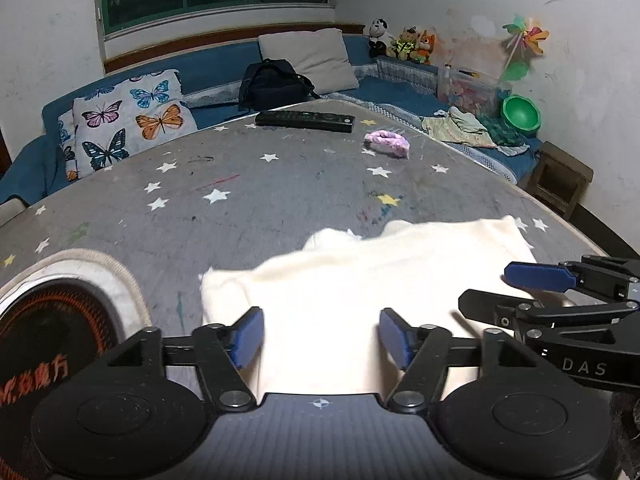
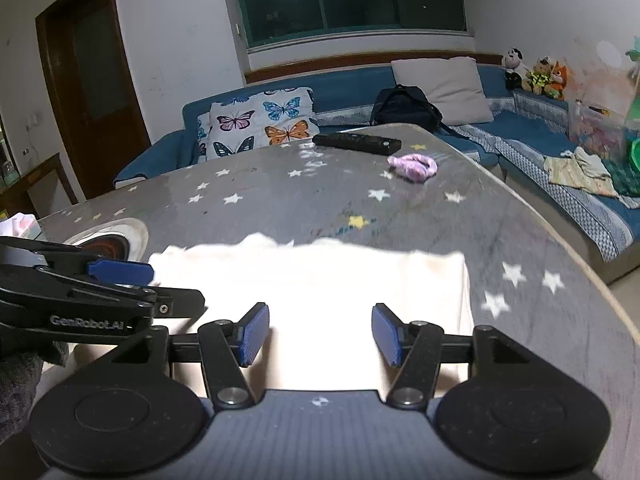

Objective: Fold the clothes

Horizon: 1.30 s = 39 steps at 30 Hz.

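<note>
Cream garment (image 1: 360,280) near table edge (image 2: 568,248), left gripper (image 1: 320,338) and right gripper (image 2: 320,334) both spread above it

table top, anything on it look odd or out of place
The grey star-print table cover is streaked with coloured scribbles. A black remote control and a crumpled purple cloth lie at its far end, apart from the cream garment.

On the grey star-printed table (image 1: 240,184), a cream folded cloth (image 1: 360,280) lies nearest; behind it a crumpled purple cloth (image 1: 387,142), then a black remote control (image 1: 305,121) farther back
</note>
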{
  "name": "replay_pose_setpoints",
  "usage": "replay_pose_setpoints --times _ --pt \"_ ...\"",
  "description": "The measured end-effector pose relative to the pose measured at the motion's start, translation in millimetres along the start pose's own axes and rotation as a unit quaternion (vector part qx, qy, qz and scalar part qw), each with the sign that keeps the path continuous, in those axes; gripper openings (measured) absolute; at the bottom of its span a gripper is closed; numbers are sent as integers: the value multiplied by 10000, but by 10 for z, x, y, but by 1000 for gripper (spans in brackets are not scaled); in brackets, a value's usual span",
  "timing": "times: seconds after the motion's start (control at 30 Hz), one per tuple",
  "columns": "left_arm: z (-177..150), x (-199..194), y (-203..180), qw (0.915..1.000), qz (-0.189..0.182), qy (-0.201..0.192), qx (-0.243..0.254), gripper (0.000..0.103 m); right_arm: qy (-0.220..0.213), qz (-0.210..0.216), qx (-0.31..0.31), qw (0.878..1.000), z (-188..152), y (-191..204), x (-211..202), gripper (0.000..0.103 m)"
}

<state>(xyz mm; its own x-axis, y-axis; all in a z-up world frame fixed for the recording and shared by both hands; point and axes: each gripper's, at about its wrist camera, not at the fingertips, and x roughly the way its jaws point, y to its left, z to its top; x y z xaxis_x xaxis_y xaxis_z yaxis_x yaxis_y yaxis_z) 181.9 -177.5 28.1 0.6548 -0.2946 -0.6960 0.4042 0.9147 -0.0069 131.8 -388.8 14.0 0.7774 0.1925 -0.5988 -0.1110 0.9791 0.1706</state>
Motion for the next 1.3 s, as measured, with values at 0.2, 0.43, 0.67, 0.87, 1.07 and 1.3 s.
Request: replay_pose_setpoints --times 0.2,0.43,0.67,0.87,1.07,1.3 --pt "-194 -285 -4 9998 78 -160 -39 86 -53 -44 -33 10000 -188 123 -241 81" --pt "-413 -546 33 9992 225 -330 48 100 -28 -113 39 9999 -380 212 -410 93" --pt "-613 -697 63 9988 266 -407 55 103 -95 -312 -8 9995 -472 307 -547 103" --pt "-740 -812 84 9986 303 -441 -10 103 -198 -355 48 9992 -496 376 -656 103" --pt "-881 -887 96 9987 383 -339 -75 103 -225 -437 115 9987 -560 442 -740 103" --pt "-1020 -1007 113 9984 467 -329 -60 103 -229 -538 60 9983 -665 550 -823 103"
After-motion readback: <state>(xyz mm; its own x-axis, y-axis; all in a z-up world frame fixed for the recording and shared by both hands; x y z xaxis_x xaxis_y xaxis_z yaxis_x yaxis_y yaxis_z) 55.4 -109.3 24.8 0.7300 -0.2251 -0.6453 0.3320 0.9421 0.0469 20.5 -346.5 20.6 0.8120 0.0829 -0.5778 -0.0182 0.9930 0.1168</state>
